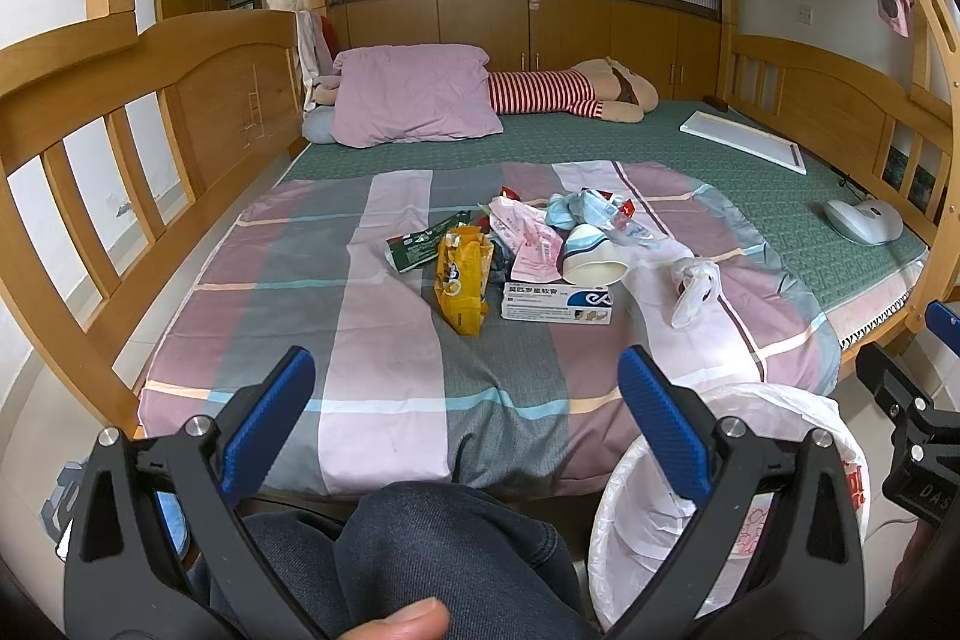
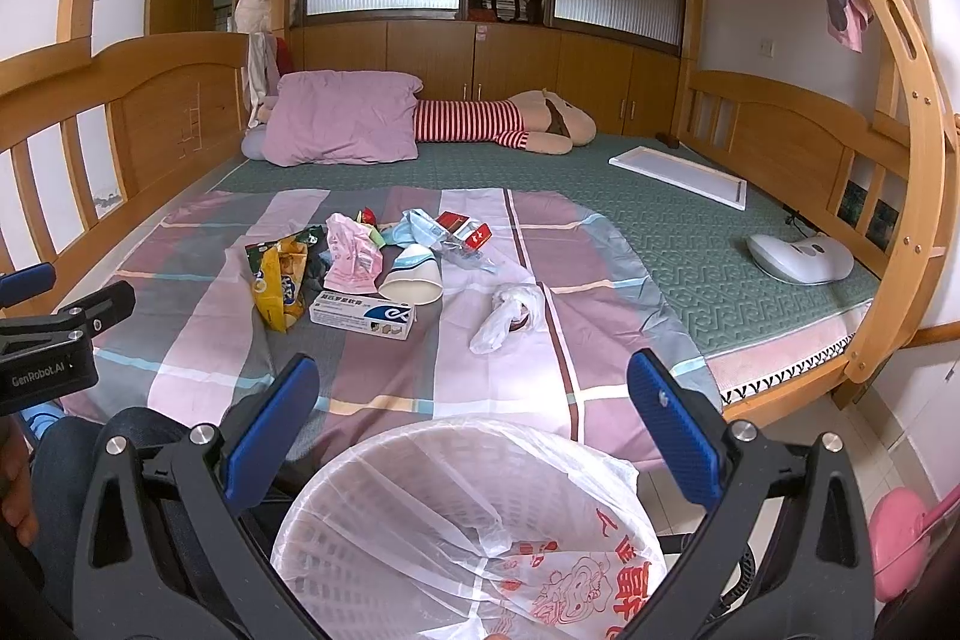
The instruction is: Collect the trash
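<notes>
A heap of trash lies on the checked bedspread [image 1: 384,352]: a yellow snack bag [image 1: 462,280] [image 2: 277,283], a white-and-blue medicine box [image 1: 558,303] [image 2: 363,316], a tipped paper cup [image 1: 591,259] [image 2: 413,275], pink wrappers [image 1: 528,238], a green packet [image 1: 429,241] and a crumpled white plastic bag [image 1: 693,289] [image 2: 507,316]. A white waste basket lined with a plastic bag [image 2: 468,526] [image 1: 636,514] stands on the floor at the bed's near edge. My left gripper [image 1: 465,406] is open and empty, short of the heap. My right gripper [image 2: 474,415] is open and empty above the basket.
The bed has wooden rails [image 1: 150,112] on both sides and a bunk above. A purple pillow [image 1: 414,94], a striped plush toy [image 1: 576,91], a white board [image 1: 744,139] and a white device [image 1: 864,220] lie farther back. My knee [image 1: 432,550] is below the left gripper.
</notes>
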Action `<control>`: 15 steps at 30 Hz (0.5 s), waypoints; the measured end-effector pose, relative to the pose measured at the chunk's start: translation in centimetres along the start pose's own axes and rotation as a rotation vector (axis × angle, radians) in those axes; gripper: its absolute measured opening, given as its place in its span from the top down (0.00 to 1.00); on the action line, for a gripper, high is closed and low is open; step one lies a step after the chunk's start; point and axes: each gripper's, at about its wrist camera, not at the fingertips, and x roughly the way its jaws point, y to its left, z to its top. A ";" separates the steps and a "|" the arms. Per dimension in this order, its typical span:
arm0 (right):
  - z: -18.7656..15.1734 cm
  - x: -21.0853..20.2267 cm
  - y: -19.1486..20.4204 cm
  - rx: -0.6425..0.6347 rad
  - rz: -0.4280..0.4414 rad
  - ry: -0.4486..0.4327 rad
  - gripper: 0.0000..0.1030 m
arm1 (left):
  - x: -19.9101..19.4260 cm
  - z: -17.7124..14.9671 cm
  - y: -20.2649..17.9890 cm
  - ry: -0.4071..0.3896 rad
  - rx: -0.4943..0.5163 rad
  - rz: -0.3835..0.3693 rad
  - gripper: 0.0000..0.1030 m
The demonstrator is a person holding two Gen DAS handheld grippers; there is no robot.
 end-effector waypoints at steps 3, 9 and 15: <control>0.0 0.0 0.0 0.000 0.001 0.000 0.02 | 0.0 0.0 0.0 0.001 0.000 0.000 0.03; 0.0 0.1 -0.2 0.004 0.001 0.003 0.02 | 0.0 0.0 0.0 0.001 0.001 0.000 0.03; 0.0 0.1 -0.2 0.003 0.001 0.003 0.02 | 0.0 0.0 0.0 0.002 0.001 0.001 0.03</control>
